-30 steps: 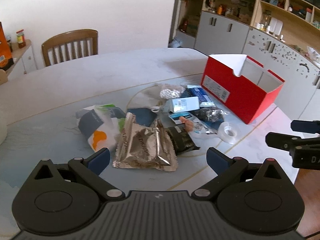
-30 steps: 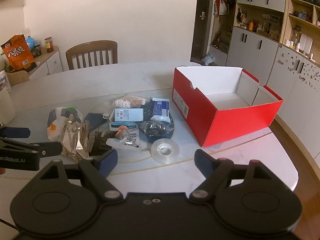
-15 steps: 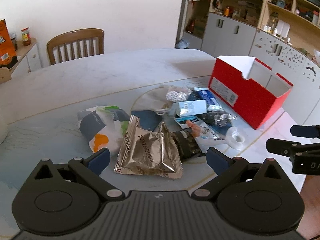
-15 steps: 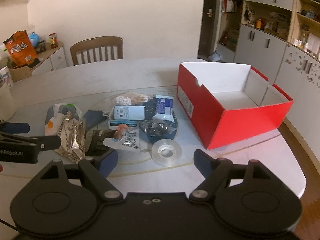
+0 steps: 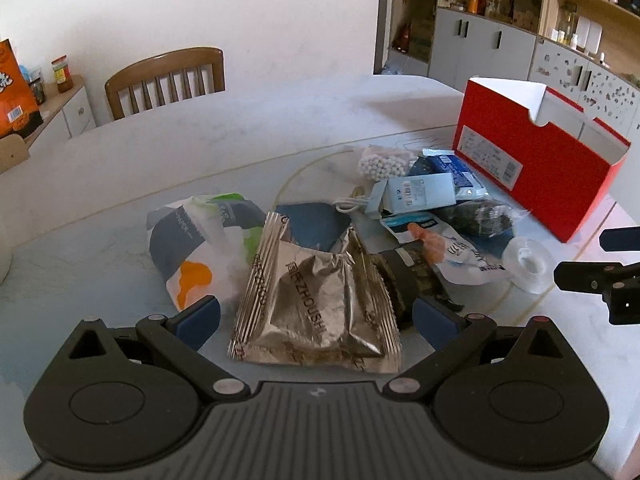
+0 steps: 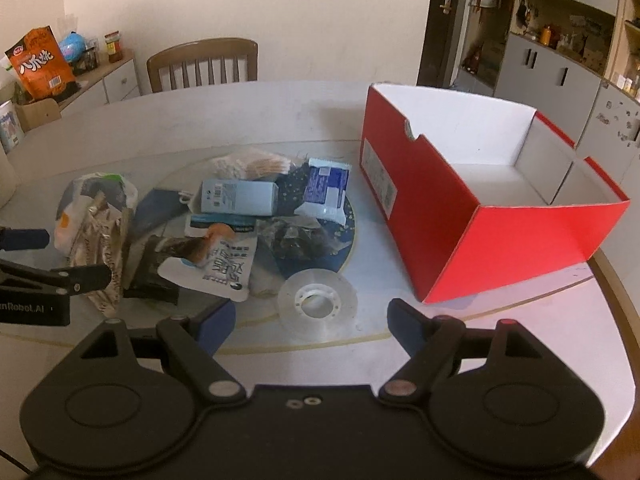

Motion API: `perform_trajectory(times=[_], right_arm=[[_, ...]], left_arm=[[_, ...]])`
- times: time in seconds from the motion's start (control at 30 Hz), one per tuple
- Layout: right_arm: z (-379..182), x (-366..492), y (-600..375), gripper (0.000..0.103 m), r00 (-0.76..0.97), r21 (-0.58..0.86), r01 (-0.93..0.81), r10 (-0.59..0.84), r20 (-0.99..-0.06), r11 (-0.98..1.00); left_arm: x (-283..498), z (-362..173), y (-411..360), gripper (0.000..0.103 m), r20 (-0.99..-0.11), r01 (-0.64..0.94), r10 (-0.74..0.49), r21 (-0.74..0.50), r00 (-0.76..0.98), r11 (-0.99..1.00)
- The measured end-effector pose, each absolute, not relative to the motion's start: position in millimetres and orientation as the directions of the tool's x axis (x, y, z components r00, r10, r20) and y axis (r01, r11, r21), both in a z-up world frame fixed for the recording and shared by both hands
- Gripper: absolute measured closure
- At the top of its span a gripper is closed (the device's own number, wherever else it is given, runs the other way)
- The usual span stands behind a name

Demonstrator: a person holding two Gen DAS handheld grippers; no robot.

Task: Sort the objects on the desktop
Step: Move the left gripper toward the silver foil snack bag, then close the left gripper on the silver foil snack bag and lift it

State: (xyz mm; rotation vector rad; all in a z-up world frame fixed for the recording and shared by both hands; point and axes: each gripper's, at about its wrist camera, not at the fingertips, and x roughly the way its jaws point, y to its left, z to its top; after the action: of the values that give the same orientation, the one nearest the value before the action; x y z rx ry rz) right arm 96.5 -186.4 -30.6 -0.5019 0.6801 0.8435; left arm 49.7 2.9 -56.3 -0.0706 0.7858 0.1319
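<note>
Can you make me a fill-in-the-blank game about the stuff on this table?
1. The big cardboard box with white walls inside is ____ on the outside.
2. The clear roll of tape lies right in front of the ____ gripper.
3. The crinkly silver foil packet lies between the open fingers of the ____ gripper.
4. Behind the round marble table stands a wooden ____.

Missing words: red; right; left; chair

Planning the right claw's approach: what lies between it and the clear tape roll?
Only bare table. In the right wrist view, the right claw stands open just short of the tape roll, nothing between.
</note>
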Motion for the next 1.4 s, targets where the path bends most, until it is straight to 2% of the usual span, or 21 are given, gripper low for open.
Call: perform_trajectory(times=[0.53,0.87,1.13,1.27,1.4], right_arm=[[-60,123,-168,0.02,0.449,-0.16,-0.833,0.48,-0.754,0.529],[-69,130,-161,0.021,0.44,-0.168,-0.839,0.465,-0.768,0.517],[-69,130,-158,0.022,0.428,-0.169,-0.851,0.47,-0.772,0.497],[-71,131,-158,0.028,0.419,-0.163,-0.853,0.466,-0.78,0.495],[-69,130,-156,0.044,0.409,-0.159,-0.861,0.474,-0.78,0.482]], left_arm=[[70,-71,8,0.0,-0.736,-0.12,0.091,0.014,0.671,0.993],[76,-77,18,0.001,-0.75,-0.123,0.037,-0.06,0.661,0.991],[75,-75,20,0.007,-0.751,-0.133,0.023,-0.087,0.66,0.987],[75,-73,20,0.011,-0.751,-0.136,0.026,-0.086,0.66,0.987],[72,-70,21,0.02,-0.746,-0.138,0.018,-0.1,0.666,0.985]])
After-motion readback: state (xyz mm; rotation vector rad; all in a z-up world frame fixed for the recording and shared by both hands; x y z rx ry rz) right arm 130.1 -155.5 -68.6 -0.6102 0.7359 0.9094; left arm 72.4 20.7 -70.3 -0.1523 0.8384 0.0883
